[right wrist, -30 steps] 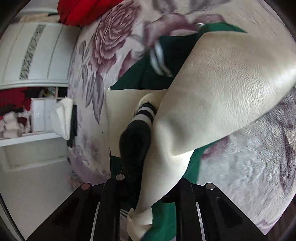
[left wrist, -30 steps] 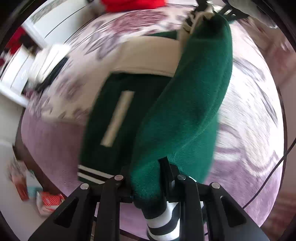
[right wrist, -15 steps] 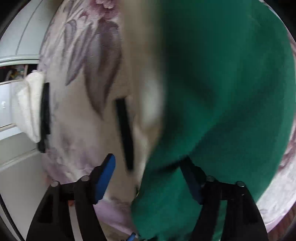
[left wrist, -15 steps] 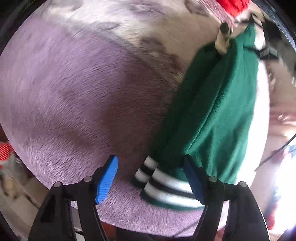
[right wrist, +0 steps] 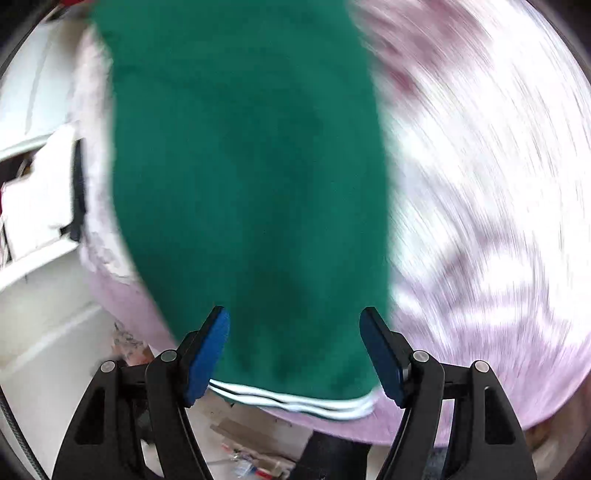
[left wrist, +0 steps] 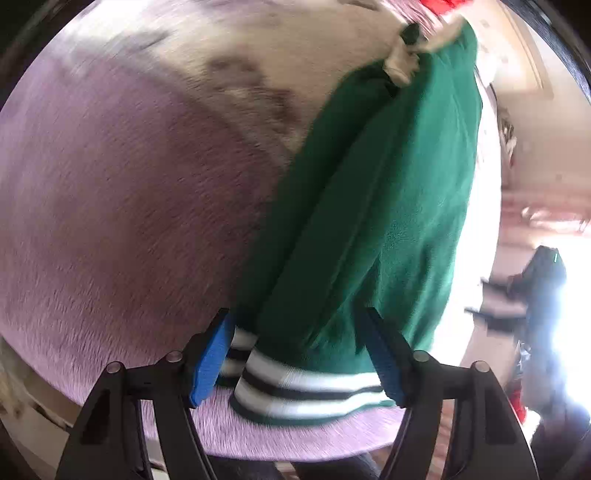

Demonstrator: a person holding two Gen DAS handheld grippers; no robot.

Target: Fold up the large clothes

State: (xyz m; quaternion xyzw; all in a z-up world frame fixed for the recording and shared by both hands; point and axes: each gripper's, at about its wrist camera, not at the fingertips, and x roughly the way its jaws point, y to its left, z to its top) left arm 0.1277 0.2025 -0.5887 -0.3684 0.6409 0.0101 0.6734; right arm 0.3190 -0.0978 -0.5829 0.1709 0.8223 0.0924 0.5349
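Observation:
A dark green jacket [left wrist: 388, 192] with a black-and-white striped hem [left wrist: 306, 391] lies folded on a pink flowered bed cover [left wrist: 129, 206]. A cream sleeve end [left wrist: 400, 61] shows at its far end. My left gripper [left wrist: 299, 354] is open, its blue pads on either side of the striped hem, holding nothing. In the right wrist view the same green jacket [right wrist: 251, 177] fills the middle, its striped hem [right wrist: 295, 402] at the bed's near edge. My right gripper [right wrist: 295, 350] is open over that hem, holding nothing.
The bed cover [right wrist: 480, 184] stretches to the right of the jacket. A white cabinet [right wrist: 33, 184] stands to the left of the bed. Small clutter [right wrist: 251, 461] lies on the floor below the bed edge. A red garment [left wrist: 447, 3] lies at the far end.
One second ago both grippers were shut on the jacket and held it up. They have let go and opened; the jacket now lies on the bed and both grippers have pulled back to the hem.

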